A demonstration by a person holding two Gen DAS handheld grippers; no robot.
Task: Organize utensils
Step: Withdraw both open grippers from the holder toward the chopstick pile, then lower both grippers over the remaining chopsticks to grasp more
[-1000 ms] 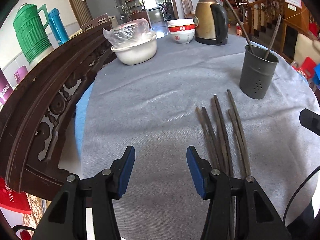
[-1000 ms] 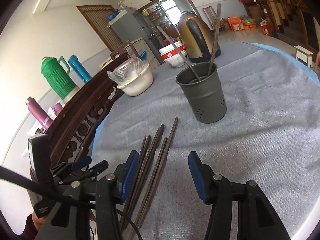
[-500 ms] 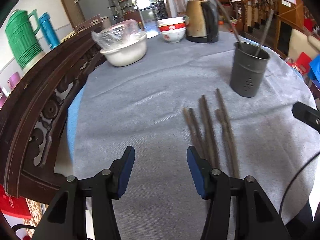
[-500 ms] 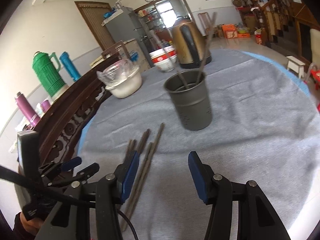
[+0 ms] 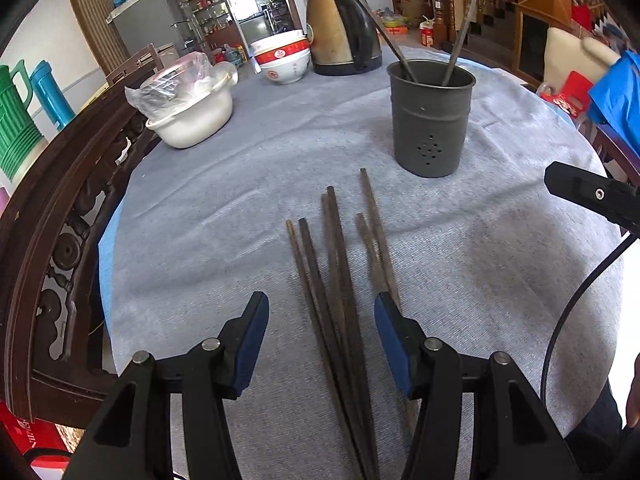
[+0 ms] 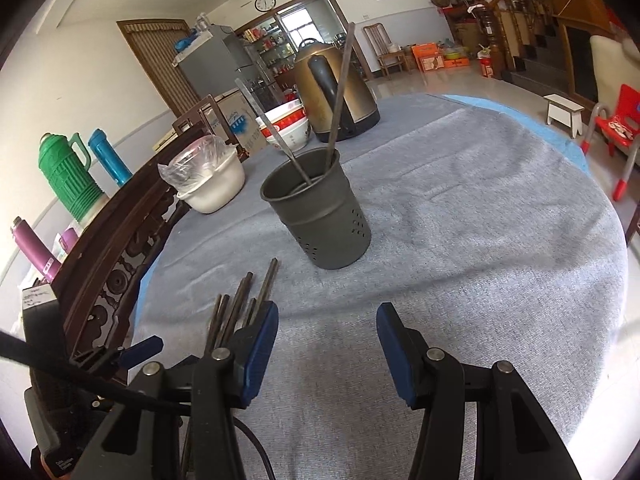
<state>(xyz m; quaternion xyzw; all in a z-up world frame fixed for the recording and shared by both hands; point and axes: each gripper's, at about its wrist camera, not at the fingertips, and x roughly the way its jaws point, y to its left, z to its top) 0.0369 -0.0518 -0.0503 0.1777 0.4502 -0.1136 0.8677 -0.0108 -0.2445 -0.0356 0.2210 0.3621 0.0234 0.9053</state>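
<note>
Chopsticks [image 5: 340, 272]: six dark sticks lie side by side on the grey cloth of the counter [image 5: 200, 208], tips pointing at the holder, easy to pinch from the near end.
Holder [image 5: 430, 120]: upright just beyond them, two sticks already leaning inside.
Left gripper [image 5: 320, 344]: jaws apart, empty, straddling the bundle's near ends, likely lining up a pick.
Right gripper [image 6: 326, 344]: jaws apart, empty, beside the bundle, facing the holder.

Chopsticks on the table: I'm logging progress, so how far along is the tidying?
Early on. Done: two chopsticks already stand in the gray holder. In hand: nothing; the left gripper is open with the six loose chopsticks between its fingers, and the right gripper is open beside them. Left: all six still lie on the cloth.
</note>
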